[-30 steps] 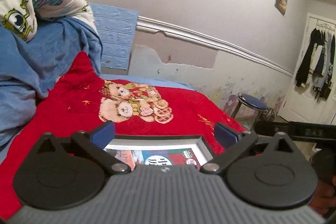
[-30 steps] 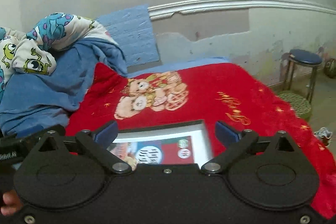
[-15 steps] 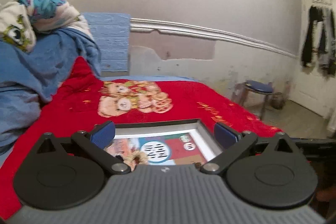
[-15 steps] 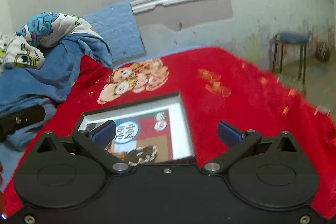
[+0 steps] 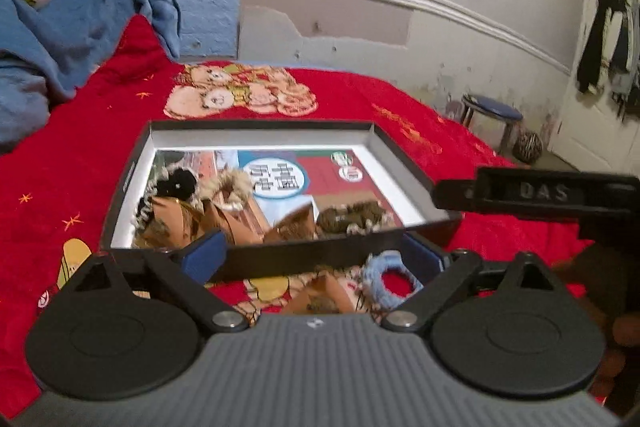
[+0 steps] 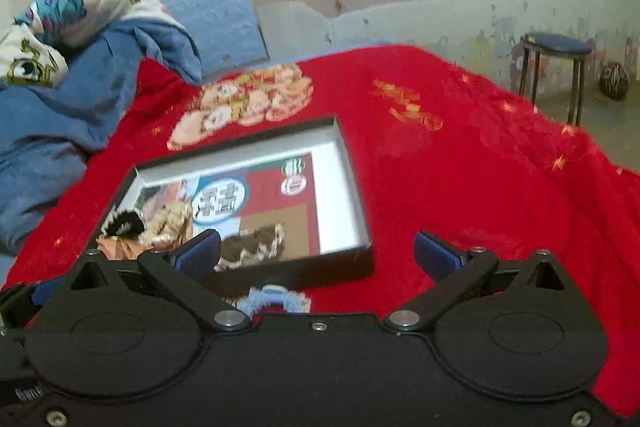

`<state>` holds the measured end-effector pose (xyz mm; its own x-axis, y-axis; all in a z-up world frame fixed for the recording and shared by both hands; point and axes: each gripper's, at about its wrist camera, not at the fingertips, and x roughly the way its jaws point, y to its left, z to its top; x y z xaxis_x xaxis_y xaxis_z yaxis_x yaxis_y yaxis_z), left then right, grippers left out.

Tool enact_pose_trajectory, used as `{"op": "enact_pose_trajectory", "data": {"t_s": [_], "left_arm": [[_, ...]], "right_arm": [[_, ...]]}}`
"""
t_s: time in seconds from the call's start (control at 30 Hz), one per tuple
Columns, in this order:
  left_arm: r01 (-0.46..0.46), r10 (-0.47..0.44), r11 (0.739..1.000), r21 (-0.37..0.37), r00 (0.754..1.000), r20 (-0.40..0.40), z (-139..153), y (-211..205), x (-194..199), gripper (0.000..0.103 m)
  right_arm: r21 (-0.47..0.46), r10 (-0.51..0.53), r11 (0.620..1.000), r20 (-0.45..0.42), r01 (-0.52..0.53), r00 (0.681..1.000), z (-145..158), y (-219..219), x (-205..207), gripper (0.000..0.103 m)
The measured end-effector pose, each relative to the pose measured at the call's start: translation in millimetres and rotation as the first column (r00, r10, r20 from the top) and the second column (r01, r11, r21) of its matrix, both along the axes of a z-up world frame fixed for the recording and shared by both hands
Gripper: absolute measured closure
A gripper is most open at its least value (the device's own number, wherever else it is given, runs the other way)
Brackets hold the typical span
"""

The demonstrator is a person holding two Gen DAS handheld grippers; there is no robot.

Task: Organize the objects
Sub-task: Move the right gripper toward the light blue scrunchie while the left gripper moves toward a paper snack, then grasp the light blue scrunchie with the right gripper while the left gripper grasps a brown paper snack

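A shallow black box (image 5: 132,167) (image 6: 352,183) with a colourful printed sheet inside lies on the red blanket. It holds several fuzzy scrunchies: black (image 5: 176,183) (image 6: 124,221), beige (image 5: 232,183) (image 6: 168,223) and dark brown (image 5: 348,215) (image 6: 252,247), some on brown cards. A light blue scrunchie (image 5: 390,277) (image 6: 274,297) lies on the blanket in front of the box. My left gripper (image 5: 316,259) is open, its fingers at the box's near wall, just above the blue scrunchie. My right gripper (image 6: 316,255) is open over the box's near right corner.
The red bear-print blanket (image 5: 400,99) (image 6: 460,167) covers the bed. Blue and cartoon-print bedding (image 5: 68,7) (image 6: 80,59) is piled at the back left. A blue stool (image 5: 492,115) (image 6: 556,47) stands by the wall. Clothes (image 5: 612,27) hang on a door at right.
Both grippers have tilted downward and pulled back, so the whole box, its scrunchies and the blue scrunchie in front now show. Both stay open.
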<state>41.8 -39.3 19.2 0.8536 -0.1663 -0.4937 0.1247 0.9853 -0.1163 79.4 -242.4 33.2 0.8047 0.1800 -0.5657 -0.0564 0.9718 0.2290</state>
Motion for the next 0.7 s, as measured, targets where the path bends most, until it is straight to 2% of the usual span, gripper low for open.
{"op": "enact_pose_trajectory", "data": {"t_s": [0.1,0.27,0.37,0.5,0.7], "left_arm": [[0.001,-0.001,1.0,-0.01,1.0,-0.018,-7,2,2,0.006],[0.0,0.0,1.0,-0.03,1.0,-0.01,-11,4,0,0.006],[-0.018,0.018,1.0,-0.016,1.0,-0.025,-15,5,2,0.008],[-0.021,0.021,1.0,-0.011,0.999,-0.05,-20,6,5,0.009],[-0.015,0.014,1.0,-0.015,0.997,-0.074,-26,5,8,0.01]], "right_arm": [[0.026,-0.007,1.0,-0.011,0.007,1.0,-10,5,2,0.0],[0.008,-0.027,1.0,-0.018,0.027,0.999,-20,11,5,0.0],[0.086,0.03,0.996,-0.092,-0.022,0.995,-31,7,18,0.0],[0.217,-0.004,0.976,-0.128,0.032,0.992,-47,-2,22,0.0],[0.14,-0.001,0.99,-0.133,0.02,0.991,-48,8,24,0.0]]}}
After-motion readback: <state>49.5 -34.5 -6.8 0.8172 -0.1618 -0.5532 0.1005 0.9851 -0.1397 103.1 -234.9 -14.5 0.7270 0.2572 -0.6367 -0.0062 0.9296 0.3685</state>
